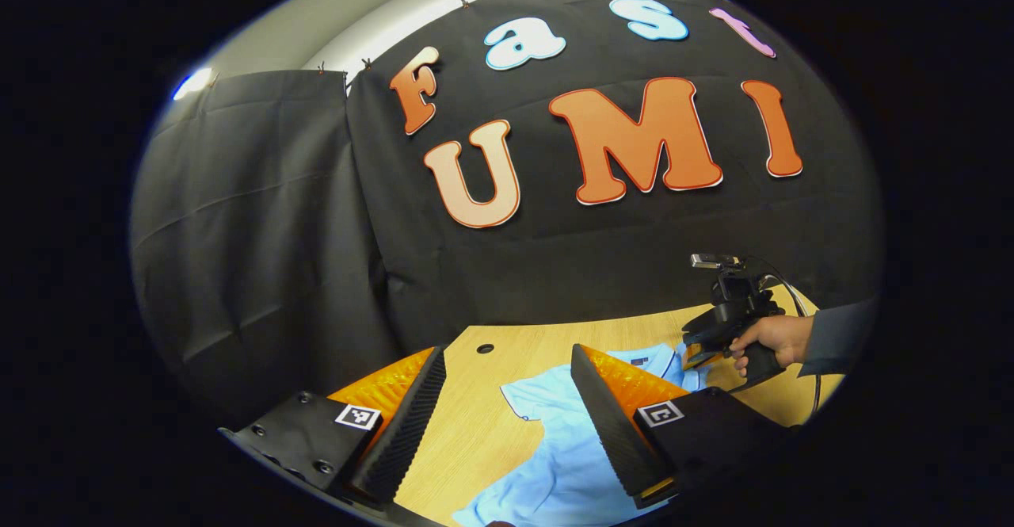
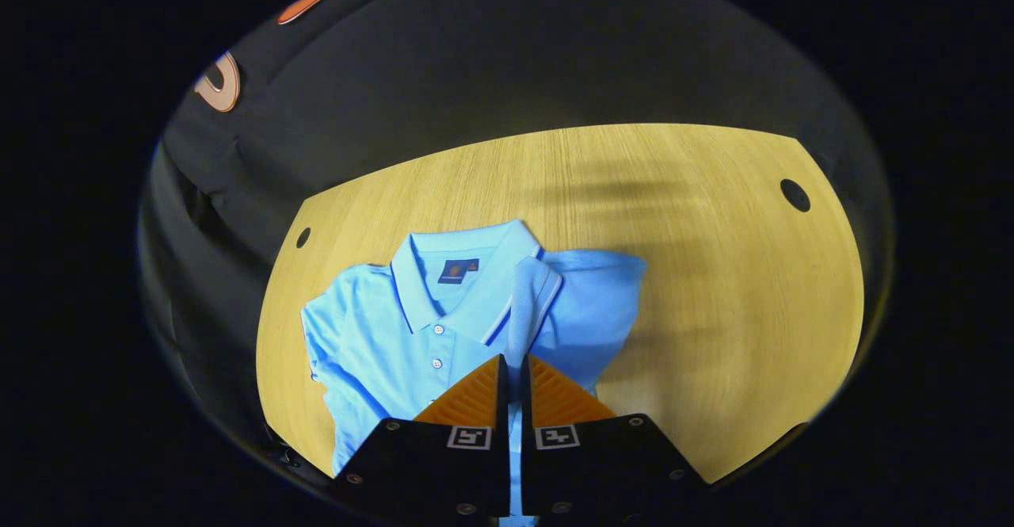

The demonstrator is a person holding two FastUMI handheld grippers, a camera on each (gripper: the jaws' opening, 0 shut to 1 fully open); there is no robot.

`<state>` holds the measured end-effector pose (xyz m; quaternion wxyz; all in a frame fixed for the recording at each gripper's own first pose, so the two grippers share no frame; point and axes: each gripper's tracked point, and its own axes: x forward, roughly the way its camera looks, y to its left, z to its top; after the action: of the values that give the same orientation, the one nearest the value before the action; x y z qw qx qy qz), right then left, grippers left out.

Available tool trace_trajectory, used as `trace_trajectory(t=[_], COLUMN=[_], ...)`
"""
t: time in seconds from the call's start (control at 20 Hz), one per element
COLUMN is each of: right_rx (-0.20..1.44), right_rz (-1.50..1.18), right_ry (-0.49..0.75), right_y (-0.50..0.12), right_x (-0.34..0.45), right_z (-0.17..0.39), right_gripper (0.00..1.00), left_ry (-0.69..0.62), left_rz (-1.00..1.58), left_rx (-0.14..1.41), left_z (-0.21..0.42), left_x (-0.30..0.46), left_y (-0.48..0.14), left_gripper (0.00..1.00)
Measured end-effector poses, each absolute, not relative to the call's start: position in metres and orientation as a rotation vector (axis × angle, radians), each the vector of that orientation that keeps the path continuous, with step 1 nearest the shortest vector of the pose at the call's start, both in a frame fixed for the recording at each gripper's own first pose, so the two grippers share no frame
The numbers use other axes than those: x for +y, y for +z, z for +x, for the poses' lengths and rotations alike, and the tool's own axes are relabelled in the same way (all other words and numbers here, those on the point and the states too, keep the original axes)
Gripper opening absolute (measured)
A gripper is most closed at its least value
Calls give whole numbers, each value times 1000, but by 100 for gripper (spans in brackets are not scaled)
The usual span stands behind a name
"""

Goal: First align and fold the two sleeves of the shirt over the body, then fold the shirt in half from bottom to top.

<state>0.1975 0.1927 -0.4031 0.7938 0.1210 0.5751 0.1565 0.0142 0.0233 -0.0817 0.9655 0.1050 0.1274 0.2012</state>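
Right tool (image 2: 510,368) nearest: fingers pressed nearly together, pinching the sleeve (image 2: 529,305) of the shirt (image 2: 396,337), which is drawn over the body beside the collar (image 2: 463,251). Surface (image 2: 713,273): broad bare wood to the shirt's right, far edge meeting the booth wall. Shirt lies near the surface's left edge. Left tool (image 1: 507,400) gapes wide, holding nothing, hanging above the shirt.

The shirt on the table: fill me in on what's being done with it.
A person is folding a light blue polo shirt on a wooden table with two handheld grippers. The right gripper is pinched on one sleeve, carrying it across the shirt's body. The left gripper is held open above the shirt, holding nothing.
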Motion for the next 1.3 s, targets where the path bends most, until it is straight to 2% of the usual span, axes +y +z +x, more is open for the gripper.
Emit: trace_trajectory(t=[0.15, 0.3, 0.35, 0.4, 0.45, 0.5, 0.65, 0.7, 0.75, 0.8, 0.9, 1.1, 1.25, 1.3], right_rx=[1279, 1252, 1239, 1229, 1223, 1218, 1168, 1147, 1129, 1109, 1072, 1000, 950, 931], right_rz=[342, 365, 358, 349, 332, 309, 256, 249, 247, 244, 238, 251, 275, 282], right_ry=[370, 414, 423, 427, 423, 417, 395, 383, 368, 350, 307, 187, 95, 65], right_y=[-397, -387, -382, -377, -375, -374, -361, -356, -348, -342, -328, -298, -280, -275], right_x=[210, 219, 218, 214, 211, 206, 189, 183, 177, 172, 161, 139, 123, 118], right_z=[190, 191, 189, 190, 188, 187, 186, 187, 186, 185, 181, 164, 144, 138], right_gripper=[9, 15, 30, 29, 33, 43, 52, 67, 50, 68, 77, 81, 81, 83], left_ry=[410, 416, 416, 416, 415, 408, 371, 352, 326, 297, 250, 122, 80, 64], left_rz=[208, 184, 174, 161, 148, 129, 50, 25, 4, -17, -39, -89, -84, -95], left_rx=[266, 269, 270, 276, 291, 310, 367, 381, 397, 413, 455, 545, 640, 671], left_z=[16, 17, 19, 21, 24, 27, 41, 47, 54, 62, 78, 107, 126, 137], left_x=[27, 39, 44, 50, 55, 60, 77, 82, 86, 90, 102, 118, 137, 141], left_y=[-86, -87, -86, -90, -94, -102, -126, -132, -138, -146, -162, -195, -224, -237], left_gripper=[100, 100, 100, 100, 100, 100, 100, 100, 100, 100, 100, 100, 98, 100])
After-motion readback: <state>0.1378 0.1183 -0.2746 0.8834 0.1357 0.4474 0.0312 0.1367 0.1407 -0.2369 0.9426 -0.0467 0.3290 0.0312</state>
